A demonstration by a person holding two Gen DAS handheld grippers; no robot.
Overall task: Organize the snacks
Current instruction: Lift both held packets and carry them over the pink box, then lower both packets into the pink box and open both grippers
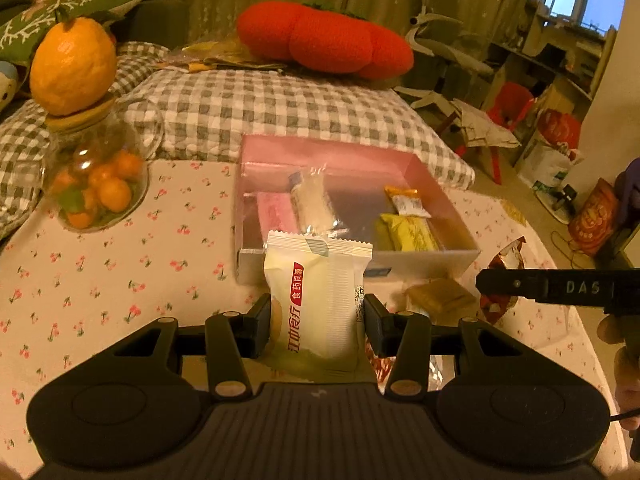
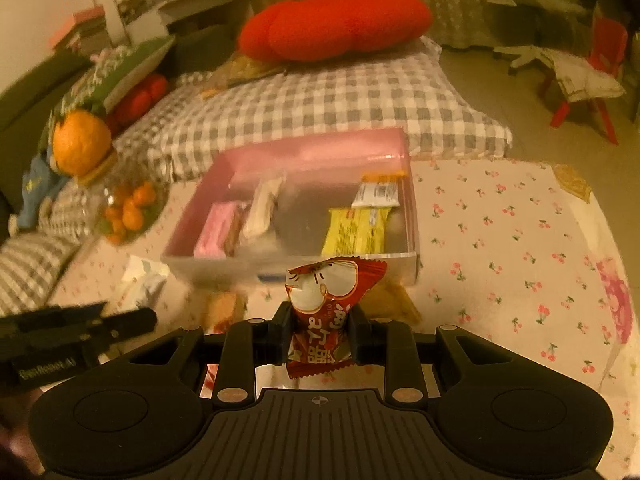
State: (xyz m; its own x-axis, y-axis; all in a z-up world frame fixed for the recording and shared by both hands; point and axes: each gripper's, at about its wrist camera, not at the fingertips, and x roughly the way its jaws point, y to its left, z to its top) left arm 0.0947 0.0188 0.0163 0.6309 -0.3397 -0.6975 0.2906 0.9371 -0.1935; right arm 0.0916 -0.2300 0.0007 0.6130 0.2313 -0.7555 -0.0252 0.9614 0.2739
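Observation:
My left gripper (image 1: pixel 316 320) is shut on a cream-white snack packet (image 1: pixel 320 300) with a red label, held upright just in front of the pink box (image 1: pixel 280 148). My right gripper (image 2: pixel 318 336) is shut on a small red snack packet (image 2: pixel 326 308), also held in front of the pink box (image 2: pixel 304 152). Inside the box lie a pink packet (image 1: pixel 274 212), a clear-wrapped white one (image 1: pixel 312 200), a yellow one (image 2: pixel 356 228) and a small white-and-orange one (image 2: pixel 378 192). A tan packet (image 1: pixel 440 300) lies on the cloth near the box's front.
A glass jar (image 1: pixel 96 184) of small oranges, with a large orange (image 1: pixel 72 66) on its lid, stands left of the box on the cherry-print cloth (image 1: pixel 100 280). Behind are a checked cushion (image 1: pixel 280 108) and a red plush (image 1: pixel 324 40). The other gripper's finger (image 1: pixel 560 286) reaches in from the right.

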